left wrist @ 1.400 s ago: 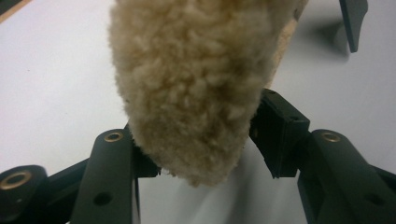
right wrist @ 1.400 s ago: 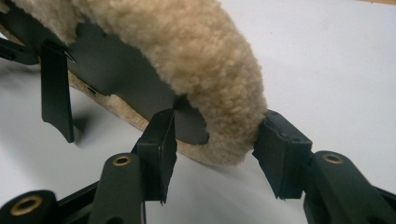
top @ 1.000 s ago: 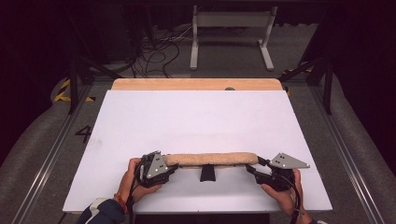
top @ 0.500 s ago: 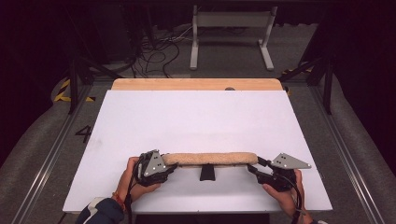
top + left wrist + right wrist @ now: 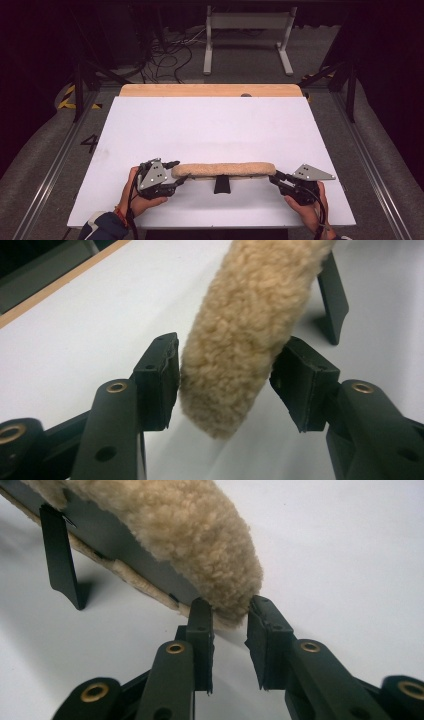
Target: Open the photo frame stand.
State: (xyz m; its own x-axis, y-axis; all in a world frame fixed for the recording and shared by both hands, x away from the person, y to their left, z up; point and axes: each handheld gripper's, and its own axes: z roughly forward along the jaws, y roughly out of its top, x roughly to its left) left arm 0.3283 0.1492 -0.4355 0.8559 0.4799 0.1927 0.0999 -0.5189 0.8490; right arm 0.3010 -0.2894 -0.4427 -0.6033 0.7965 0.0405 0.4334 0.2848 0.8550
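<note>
Where it rests on smooth white table (image 5: 210, 130), long fleecy tan pad (image 5: 223, 169), black stand (image 5: 222, 185)

Since the earlier pictures, the right gripper (image 5: 230, 611) closes its jaws in on the right end of the fleece pad (image 5: 223, 169), while the left gripper (image 5: 225, 380) opens slightly around the pad's left end.

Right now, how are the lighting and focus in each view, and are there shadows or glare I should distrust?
High view: white table evenly lit, no glare, dark surroundings, slightly soft. Left gripper view: fleece pad sharp, its black stand casting a soft shadow, nearest parts of the left gripper a little blurred. Right gripper view: fleece crisp, dark shadow under the pad, tabletop bright but not blown out.
</note>
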